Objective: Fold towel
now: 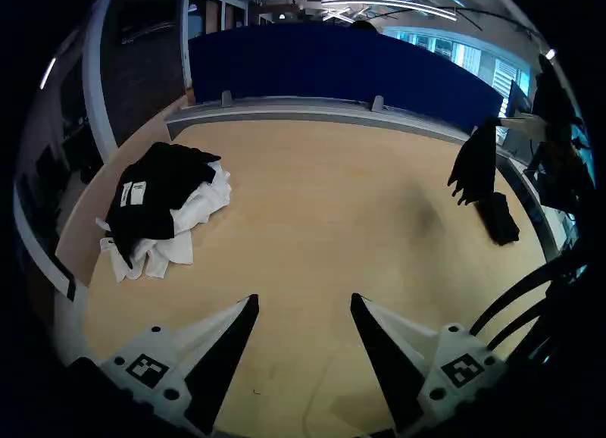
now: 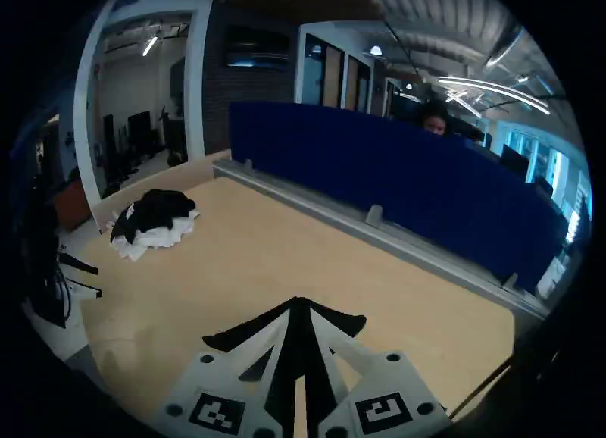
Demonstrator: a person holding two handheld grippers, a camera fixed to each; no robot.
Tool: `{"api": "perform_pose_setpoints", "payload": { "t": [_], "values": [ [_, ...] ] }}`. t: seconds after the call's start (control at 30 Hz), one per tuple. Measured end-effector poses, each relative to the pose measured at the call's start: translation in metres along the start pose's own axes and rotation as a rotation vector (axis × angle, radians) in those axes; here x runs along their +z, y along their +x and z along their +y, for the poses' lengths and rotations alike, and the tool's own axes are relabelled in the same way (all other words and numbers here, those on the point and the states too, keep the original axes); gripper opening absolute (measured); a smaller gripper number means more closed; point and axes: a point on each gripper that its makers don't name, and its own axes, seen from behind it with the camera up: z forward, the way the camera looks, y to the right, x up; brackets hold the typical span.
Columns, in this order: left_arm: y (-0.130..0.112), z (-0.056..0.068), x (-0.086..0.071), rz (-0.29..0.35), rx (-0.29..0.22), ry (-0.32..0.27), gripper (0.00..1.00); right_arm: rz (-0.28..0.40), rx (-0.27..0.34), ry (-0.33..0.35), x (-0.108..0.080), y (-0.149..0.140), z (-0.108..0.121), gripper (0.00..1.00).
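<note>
We see the left gripper (image 1: 303,301) low over the pale wooden table (image 1: 318,211), its two fingers standing well apart with bare tabletop between them; each finger carries a black-and-white square marker (image 1: 146,368), a coded pattern rather than writing. In the right gripper view, the right gripper (image 2: 299,305) has its fingers pressed together on a black towel (image 2: 227,335), whose cloth spreads to either side of the tips. In the left gripper view we see that same black towel (image 1: 476,165) hanging off the table surface at the far right edge; just below it a folded black cloth (image 1: 500,218) lies on the table. Towards the far left corner sits a pile of black and white towels (image 1: 163,211), black on top, white beneath; two small white tags (image 1: 132,193) show on the black cloth, but we cannot read their print. A blue divider (image 1: 341,70) runs along the back edge of the table.
</note>
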Motion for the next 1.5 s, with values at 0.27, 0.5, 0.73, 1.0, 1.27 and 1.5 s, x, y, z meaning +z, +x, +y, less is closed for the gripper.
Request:
{"api": "perform_pose_setpoints", "payload": {
  "t": [0.27,0.5,0.73,1.0,1.27,1.5],
  "values": [
    [-0.001,0.007,0.006,-0.012,0.015,-0.003,0.90,-0.045,0.020,-0.102,-0.018,-0.026,0.079,0.04],
    [0.002,0.013,0.009,-0.016,0.027,-0.005,0.90,-0.060,0.059,-0.164,-0.027,-0.039,0.131,0.04],
    [0.008,0.019,0.010,-0.017,0.033,-0.011,0.90,-0.068,0.091,-0.187,-0.026,-0.046,0.158,0.04],
    [0.008,0.022,0.011,-0.018,0.037,-0.010,0.90,-0.093,0.107,-0.201,-0.022,-0.059,0.172,0.04],
    [0.007,0.021,0.010,-0.022,0.042,-0.006,0.90,-0.119,0.123,-0.219,-0.029,-0.078,0.179,0.04],
    [0.011,0.025,0.010,-0.022,0.047,-0.015,0.90,-0.146,0.148,-0.246,-0.049,-0.104,0.185,0.04]
  ]
}}
